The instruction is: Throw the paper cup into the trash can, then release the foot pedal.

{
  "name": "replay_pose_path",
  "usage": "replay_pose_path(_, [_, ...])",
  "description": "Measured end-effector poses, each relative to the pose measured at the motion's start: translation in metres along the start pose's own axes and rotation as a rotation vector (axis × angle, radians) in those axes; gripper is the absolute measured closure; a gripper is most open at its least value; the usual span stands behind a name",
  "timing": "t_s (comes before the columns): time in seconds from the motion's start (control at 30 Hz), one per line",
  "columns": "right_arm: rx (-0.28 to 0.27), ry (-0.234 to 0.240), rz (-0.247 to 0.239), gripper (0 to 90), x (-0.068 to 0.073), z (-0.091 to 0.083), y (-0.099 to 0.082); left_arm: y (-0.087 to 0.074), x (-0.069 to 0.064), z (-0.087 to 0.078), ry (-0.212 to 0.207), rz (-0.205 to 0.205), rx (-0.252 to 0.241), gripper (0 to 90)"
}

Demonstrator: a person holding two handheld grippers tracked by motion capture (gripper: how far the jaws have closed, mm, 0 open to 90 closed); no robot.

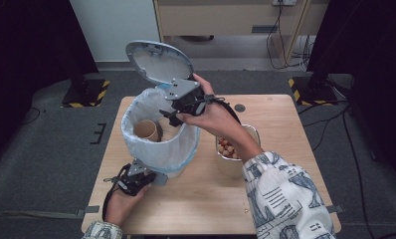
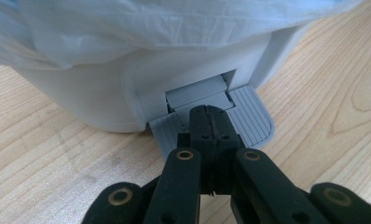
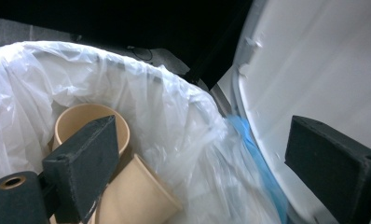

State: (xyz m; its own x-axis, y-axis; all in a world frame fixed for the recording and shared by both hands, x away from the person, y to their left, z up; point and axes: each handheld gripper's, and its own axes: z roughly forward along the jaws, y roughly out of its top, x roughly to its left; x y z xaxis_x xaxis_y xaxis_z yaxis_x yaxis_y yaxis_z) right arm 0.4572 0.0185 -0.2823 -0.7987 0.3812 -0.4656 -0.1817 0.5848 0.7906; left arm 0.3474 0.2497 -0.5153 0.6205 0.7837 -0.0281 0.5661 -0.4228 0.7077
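We see a light wooden tabletop (image 1: 265, 107) carrying everything within reach of both hands. Left of its middle stands the white pedal bin lined with a thin white plastic bag (image 1: 158, 137), its grey-blue domed lid (image 1: 158, 62) tipped up and back on the far side. We judge the lid stands open because the left gripper (image 1: 153, 175), at the bin's near base, presses its closed, empty jaws down on the grey ribbed foot pedal (image 2: 251, 119); shut tips make a firm point for pushing.

To the right of the bin, partly behind the right forearm, sits a pale round tub of small brown balls (image 1: 229, 149), kept close, we suppose, as the next thing to sort.

Over the bin's mouth hangs the right gripper (image 1: 173, 117), jaws spread wide with nothing between them. Below it, inside the bag, lie two tan paper cups (image 3: 120, 186), one upright toward the far wall, the other tipped on its side nearer the gripper. We take it that the open jaws have let the tipped cup drop, which is why the lid is being held up.
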Motion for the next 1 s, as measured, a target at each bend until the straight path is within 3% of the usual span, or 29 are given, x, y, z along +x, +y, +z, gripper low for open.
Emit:
replay_pose_path(0.43, [0.009,-0.065,0.079,9.1,-0.020,-0.034,-0.027,0.000,0.000,0.000,0.000,0.001,0.001,89.9])
replay_pose_path(0.77, [0.027,-0.112,0.159,9.0,-0.036,-0.059,-0.064,0.000,-0.001,0.000,0.003,0.007,-0.003,89.7])
replay_pose_path(0.83, [0.034,-0.122,0.168,9.0,-0.039,-0.063,-0.071,0.000,-0.002,-0.001,0.001,0.007,0.001,85.2])
replay_pose_path(0.87, [0.037,-0.126,0.176,9.0,-0.040,-0.065,-0.074,0.000,-0.004,-0.003,0.035,0.013,0.014,79.8])
replay_pose_path(0.9, [0.039,-0.134,0.183,9.0,-0.042,-0.068,-0.079,-0.001,-0.004,-0.005,0.042,0.007,0.011,70.4])
replay_pose_path(1.0, [0.047,-0.152,0.199,9.0,-0.046,-0.074,-0.089,-0.005,0.000,-0.020,0.059,-0.040,-0.037,63.9])
